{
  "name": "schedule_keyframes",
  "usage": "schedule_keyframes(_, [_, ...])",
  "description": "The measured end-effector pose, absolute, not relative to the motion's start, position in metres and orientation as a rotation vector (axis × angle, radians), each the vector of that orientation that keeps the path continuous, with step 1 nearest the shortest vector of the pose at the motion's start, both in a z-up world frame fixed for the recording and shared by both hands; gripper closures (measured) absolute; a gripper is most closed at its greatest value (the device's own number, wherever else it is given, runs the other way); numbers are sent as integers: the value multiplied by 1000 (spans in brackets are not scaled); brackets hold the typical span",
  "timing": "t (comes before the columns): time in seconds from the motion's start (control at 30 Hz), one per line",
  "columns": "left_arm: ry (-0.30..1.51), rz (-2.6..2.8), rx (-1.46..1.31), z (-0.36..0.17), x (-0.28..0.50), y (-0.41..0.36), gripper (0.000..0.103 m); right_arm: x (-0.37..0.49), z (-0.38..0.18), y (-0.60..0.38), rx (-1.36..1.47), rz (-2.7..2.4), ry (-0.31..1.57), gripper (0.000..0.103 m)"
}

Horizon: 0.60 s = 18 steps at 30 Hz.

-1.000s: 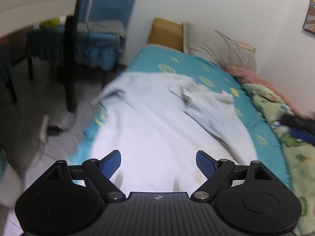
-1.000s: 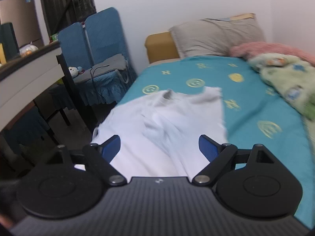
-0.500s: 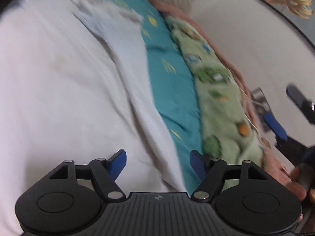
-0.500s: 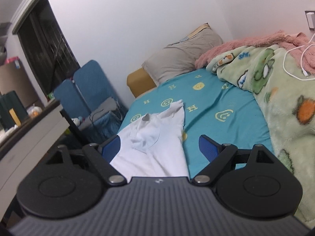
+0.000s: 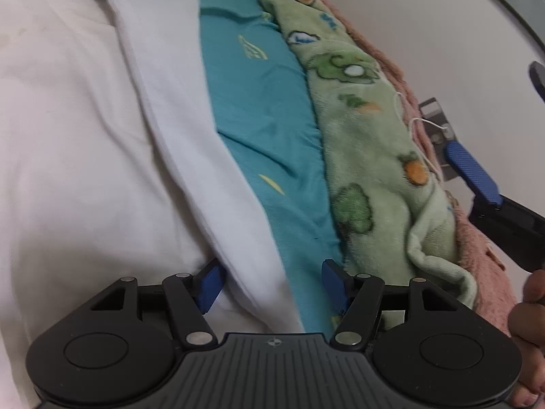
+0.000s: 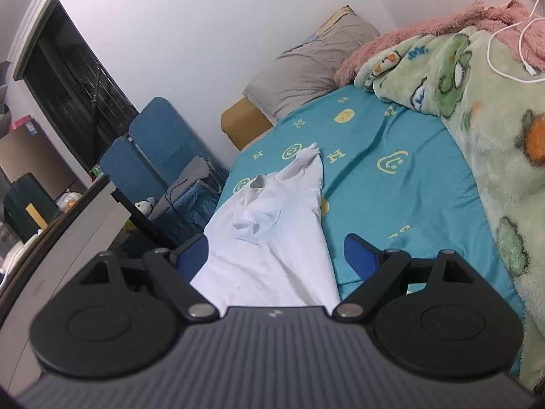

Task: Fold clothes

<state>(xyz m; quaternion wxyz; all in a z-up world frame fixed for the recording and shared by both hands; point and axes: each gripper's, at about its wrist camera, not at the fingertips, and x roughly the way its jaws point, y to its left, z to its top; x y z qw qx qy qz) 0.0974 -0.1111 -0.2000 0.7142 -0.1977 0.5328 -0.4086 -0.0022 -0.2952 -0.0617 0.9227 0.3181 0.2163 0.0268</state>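
Note:
A white T-shirt lies spread on the teal bed sheet, with one side folded inward along its right edge. My left gripper is open, low over the shirt's right hem edge where it meets the sheet. In the right wrist view the shirt lies lengthwise, collar far away. My right gripper is open above the shirt's near end; it also shows at the right edge of the left wrist view, held up beside the blanket.
A green cartoon blanket and a pink one lie along the bed's right side, with a white cable on top. A grey pillow is at the head. A blue chair and desk stand left of the bed.
My left gripper has swung right and dropped close to the shirt's right hem edge. My right gripper has lifted and tilted, now looking down the bed from higher up. Both stayed open.

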Motion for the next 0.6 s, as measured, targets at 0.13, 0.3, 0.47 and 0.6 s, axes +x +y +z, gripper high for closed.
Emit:
schedule_keyframes(0.13, [1217, -1024, -456, -202, 93, -113, 66, -1, -64, -295, 662, 49, 450, 15])
schedule_keyframes(0.3, [1293, -991, -458, -221, 92, -115, 66, 0, -66, -295, 668, 39, 458, 15])
schedule_keyframes(0.47, [1275, -1011, -433, -221, 84, -115, 71, -1, -67, -298, 682, 24, 459, 15])
schedule_keyframes(0.6, [1247, -997, -432, -211, 80, -108, 99, -4, -67, -304, 711, 1, 440, 15])
